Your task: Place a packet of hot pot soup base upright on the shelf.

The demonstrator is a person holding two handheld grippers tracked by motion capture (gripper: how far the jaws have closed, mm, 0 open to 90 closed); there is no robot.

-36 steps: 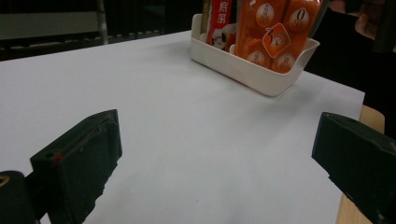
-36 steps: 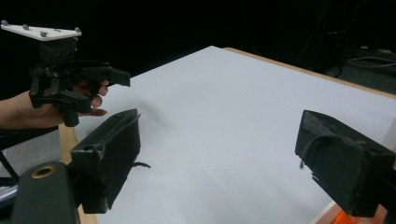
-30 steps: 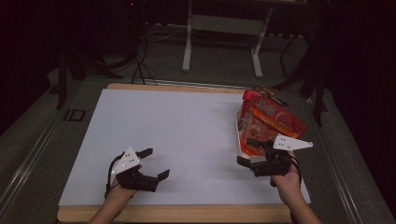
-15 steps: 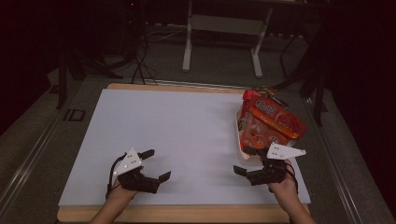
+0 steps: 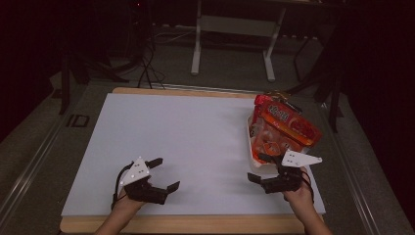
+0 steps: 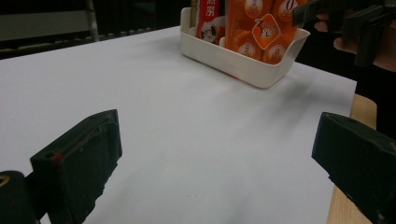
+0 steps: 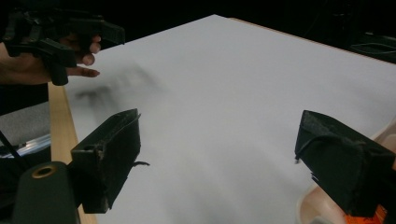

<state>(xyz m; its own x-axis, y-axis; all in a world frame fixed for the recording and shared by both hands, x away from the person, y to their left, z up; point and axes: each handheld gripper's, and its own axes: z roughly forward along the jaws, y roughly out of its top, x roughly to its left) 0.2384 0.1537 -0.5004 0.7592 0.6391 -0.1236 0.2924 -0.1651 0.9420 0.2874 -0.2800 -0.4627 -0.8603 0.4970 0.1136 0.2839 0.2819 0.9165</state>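
White table sheet (image 5: pixel 195 147) covers most of the wooden tabletop (image 5: pixel 186 224), wood strip showing along the near and far edges. Landmark: cream plastic bin (image 5: pixel 254 164) sits on the sheet's right side, toward the far half. In the left gripper view the bin (image 6: pixel 243 65) reads as a shallow rectangular tub, upright, flat on the sheet.

Orange-red snack packets (image 5: pixel 281 127) stand inside the bin, leaning and sticking up well above its rim; one large packet lies tilted across the top. Left gripper view shows orange packets (image 6: pixel 261 28) with round labels, plus a red-and-white packet (image 6: pixel 208 21) at the bin's far end.

Right gripper (image 5: pixel 266 169) hovers at the bin's near end, jaws spread wide, one jaw tip just beside or over the bin's near rim, contact unclear. Nothing between its jaws. Right gripper view: both jaws far apart, bin edge (image 7: pixel 310 207) low beside the right-hand jaw.

Left gripper (image 5: pixel 164 174) is well apart from the bin, near the sheet's front edge on the left side, jaws also spread wide, empty, over bare sheet.

Floor behind the table: white metal stand legs (image 5: pixel 198 44), cables (image 5: pixel 147 68).
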